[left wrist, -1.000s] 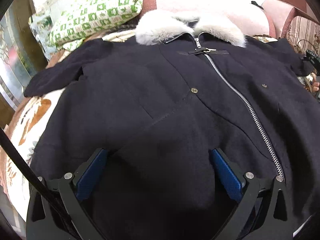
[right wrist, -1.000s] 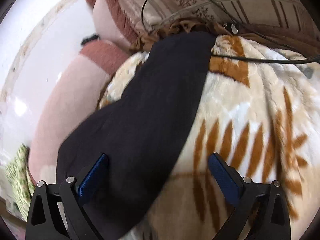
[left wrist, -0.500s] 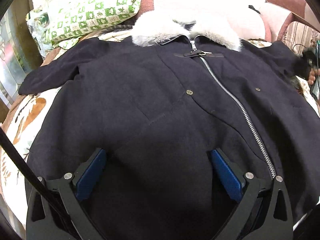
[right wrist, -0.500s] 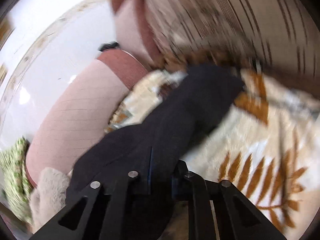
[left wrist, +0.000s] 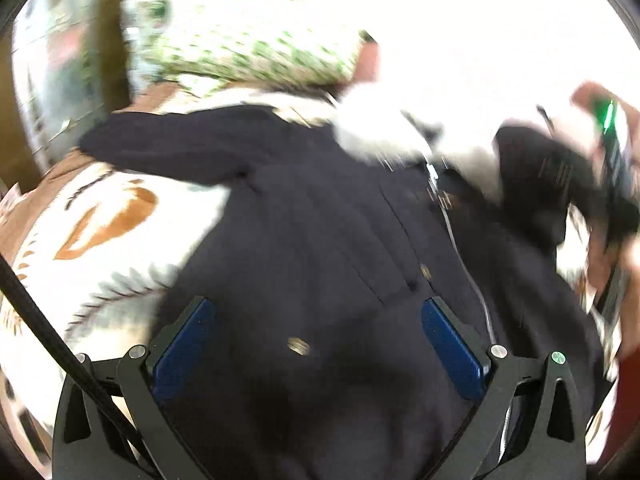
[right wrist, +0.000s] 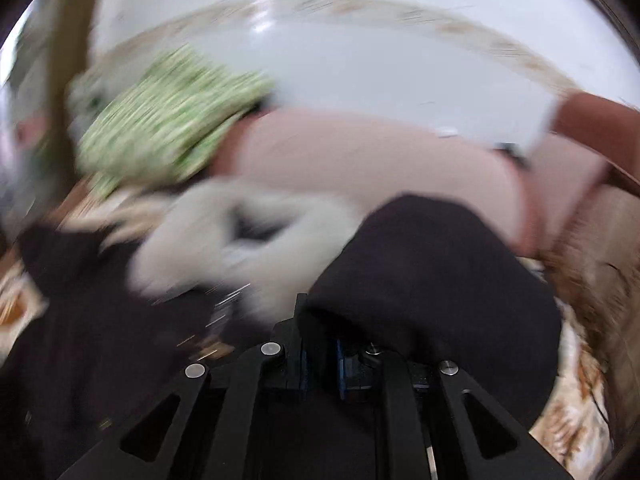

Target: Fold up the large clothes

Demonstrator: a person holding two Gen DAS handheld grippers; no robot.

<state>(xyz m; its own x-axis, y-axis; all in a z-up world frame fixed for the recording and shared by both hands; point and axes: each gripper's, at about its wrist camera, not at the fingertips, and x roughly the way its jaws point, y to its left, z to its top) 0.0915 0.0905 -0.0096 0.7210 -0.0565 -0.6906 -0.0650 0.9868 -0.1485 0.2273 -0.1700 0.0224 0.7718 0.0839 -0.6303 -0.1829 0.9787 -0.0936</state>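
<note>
A bed covered by a cream blanket (left wrist: 100,216) with brown leaf prints fills the scene, a green-patterned pillow (left wrist: 248,32) and a pink bolster (right wrist: 360,152) lying at its head under a pale wall. The dark coat (left wrist: 320,248) lies spread front-up on the blanket, its white fur collar (left wrist: 384,136) pointing toward the pillow.

A second ago the right claw (right wrist: 320,360) stood spread over the coat's right sleeve (right wrist: 432,280), which lay stretched out flat away from the collar. Now that claw is pressed together on the sleeve, and the sleeve is lifted and bunched just beside the collar, swung in over the coat's body. Both views are blurred by motion.

The left claw (left wrist: 316,348) hangs spread above the coat's lower front, gripping nothing; the left sleeve (left wrist: 168,148) still lies outstretched away from the collar.

So the first fold looks under way: the right sleeve is probably being carried across the chest, with the left sleeve yet to follow.
</note>
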